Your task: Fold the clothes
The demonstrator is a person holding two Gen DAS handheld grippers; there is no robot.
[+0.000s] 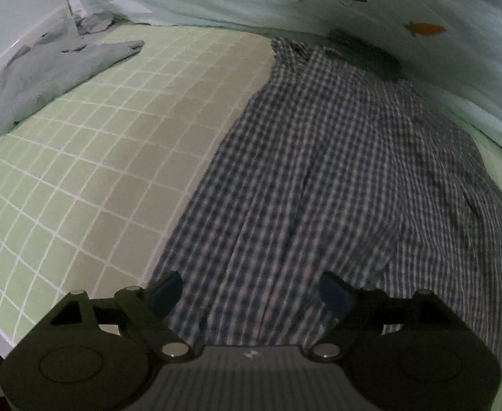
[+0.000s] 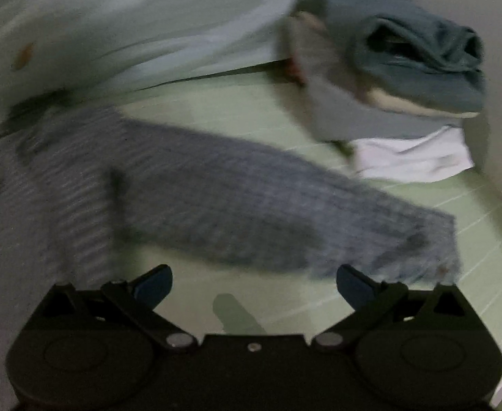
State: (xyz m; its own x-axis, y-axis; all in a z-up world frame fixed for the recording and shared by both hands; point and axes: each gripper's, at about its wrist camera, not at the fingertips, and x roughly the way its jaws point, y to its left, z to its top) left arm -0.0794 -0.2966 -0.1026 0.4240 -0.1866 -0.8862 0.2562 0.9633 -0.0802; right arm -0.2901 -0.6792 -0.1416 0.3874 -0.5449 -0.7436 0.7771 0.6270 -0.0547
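A blue and white checked shirt (image 1: pixel 319 178) lies spread on the green grid sheet (image 1: pixel 107 144), its collar end toward the far side. My left gripper (image 1: pixel 251 294) is open and empty, hovering over the shirt's near hem. In the right wrist view, which is blurred, the shirt's sleeve (image 2: pixel 268 212) stretches out to the right across the green sheet (image 2: pixel 319 308). My right gripper (image 2: pixel 254 287) is open and empty, just short of the sleeve's near edge.
A grey garment (image 1: pixel 45 72) lies crumpled at the far left by the white wall. A pale blue quilt (image 1: pixel 353 0) with a carrot print is bunched along the far side. A stack of folded clothes (image 2: pixel 388 78) on a white piece (image 2: pixel 412 157) sits at the far right.
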